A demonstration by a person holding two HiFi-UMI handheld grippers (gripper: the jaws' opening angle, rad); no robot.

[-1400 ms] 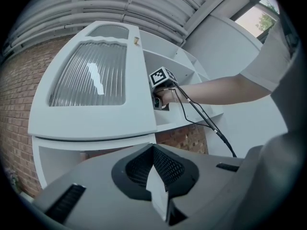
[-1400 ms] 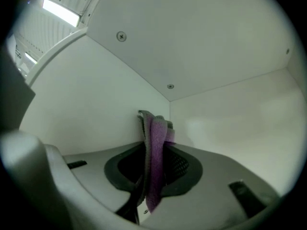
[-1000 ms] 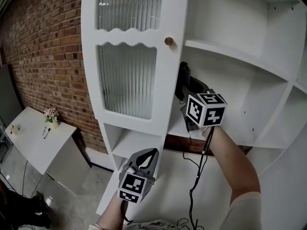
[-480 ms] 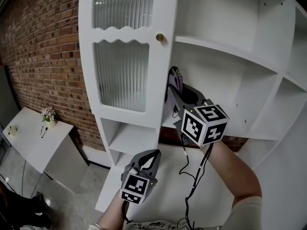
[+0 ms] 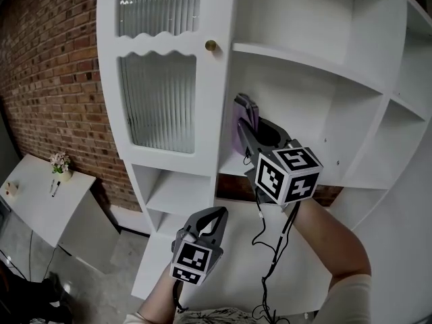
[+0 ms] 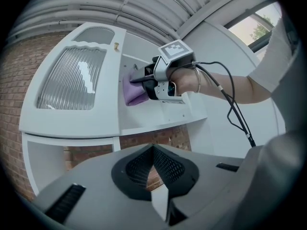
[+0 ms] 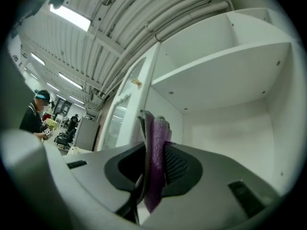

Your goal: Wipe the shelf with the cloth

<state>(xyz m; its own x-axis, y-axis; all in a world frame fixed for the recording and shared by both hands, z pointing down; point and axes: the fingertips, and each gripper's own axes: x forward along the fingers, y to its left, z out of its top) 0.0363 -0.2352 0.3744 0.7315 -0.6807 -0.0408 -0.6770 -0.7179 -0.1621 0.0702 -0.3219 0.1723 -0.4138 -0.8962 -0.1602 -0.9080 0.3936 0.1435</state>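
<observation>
Far out at 9 o'clock in the head view runs a brick wall (image 5: 47, 79), and below it, around 8 o'clock, a small white desk (image 5: 30, 204) carries a flower pot (image 5: 59, 164). Moving in, the tall white shelf unit (image 5: 304, 58) fills the frame, its ribbed-glass door (image 5: 156, 103) showing a brass knob (image 5: 210, 45) up at 12 o'clock.

Down at 6 o'clock the left gripper (image 5: 216, 213) hangs low in front of the unit. Its own view shows the jaws brought together with nothing between them (image 6: 153, 150).

Just right of centre, the right gripper (image 5: 244, 130) reaches into the open compartment beside the door, jaws clamped on the purple cloth (image 5: 238, 128). The right gripper view has the cloth (image 7: 157, 126) standing upright in the pinch (image 7: 154, 150). From the left gripper view, the cloth (image 6: 134, 91) hangs close over the shelf board; contact cannot be judged. A black cable (image 5: 270, 248) trails down toward 5 o'clock.
</observation>
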